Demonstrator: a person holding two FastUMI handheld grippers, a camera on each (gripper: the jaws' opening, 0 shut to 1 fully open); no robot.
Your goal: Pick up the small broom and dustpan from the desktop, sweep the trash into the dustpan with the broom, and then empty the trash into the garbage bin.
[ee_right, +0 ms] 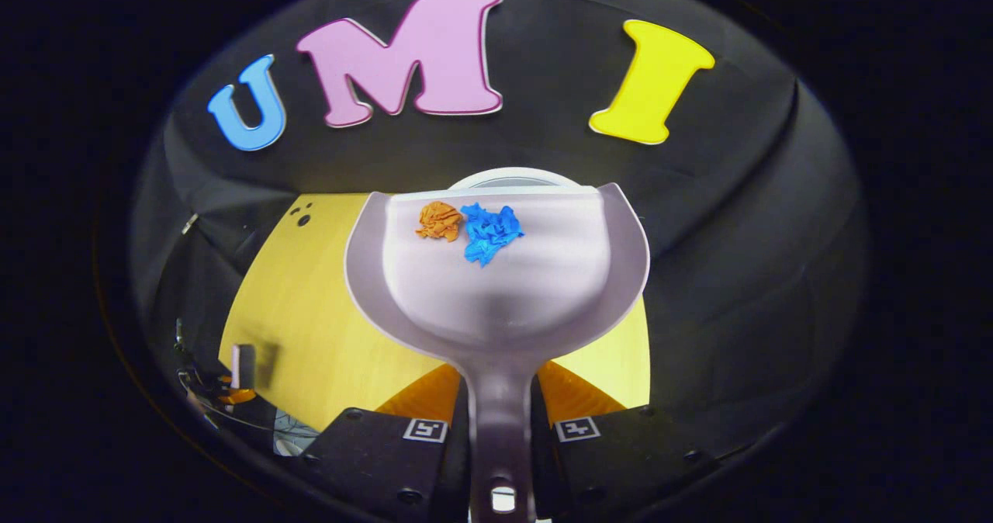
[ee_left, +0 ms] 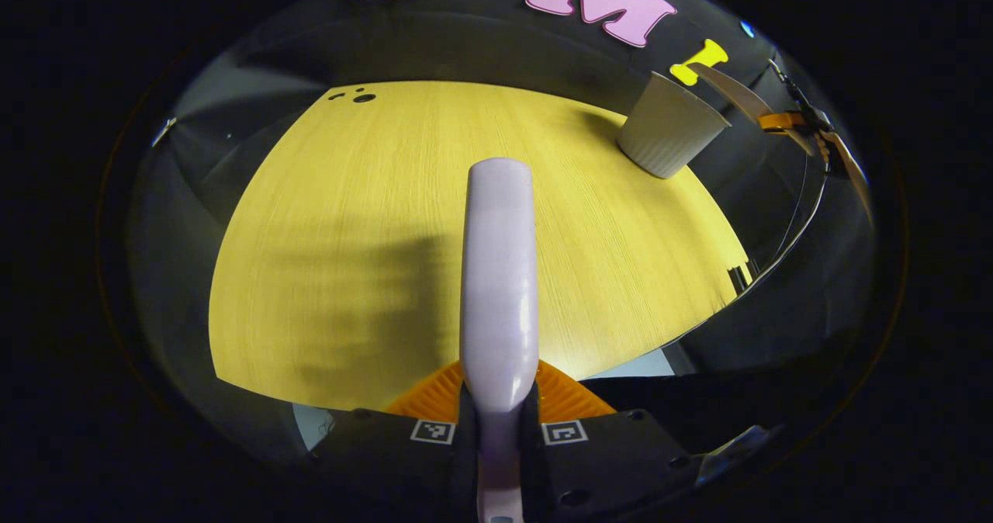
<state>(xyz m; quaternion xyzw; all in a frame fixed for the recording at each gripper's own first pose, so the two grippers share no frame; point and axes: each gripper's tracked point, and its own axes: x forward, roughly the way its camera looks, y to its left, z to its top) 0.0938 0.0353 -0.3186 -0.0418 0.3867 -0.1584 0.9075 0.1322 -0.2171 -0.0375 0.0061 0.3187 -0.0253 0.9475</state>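
Note:
In the left gripper view, my left gripper point(ee_left: 499, 399) is shut on the lilac broom point(ee_left: 499, 275), which points forward over the yellow table point(ee_left: 326, 275). In the right gripper view, my right gripper point(ee_right: 500, 403) is shut on the handle of the lilac dustpan point(ee_right: 496, 298). An orange paper wad point(ee_right: 439, 220) and a blue paper wad point(ee_right: 489, 232) lie side by side near the pan's front lip. The pale rim of the garbage bin point(ee_right: 512, 178) peeks out just beyond that lip. The left gripper view shows the ribbed bin point(ee_left: 667, 131) at the table's far right with the dustpan point(ee_left: 737, 92) tilted above it.
Small dark holes point(ee_left: 363, 98) mark the table's far left corner. A cable point(ee_left: 799, 228) hangs off the table's right side. In the right gripper view, the broom point(ee_right: 243, 365) is seen far off at lower left, over the table point(ee_right: 310, 313).

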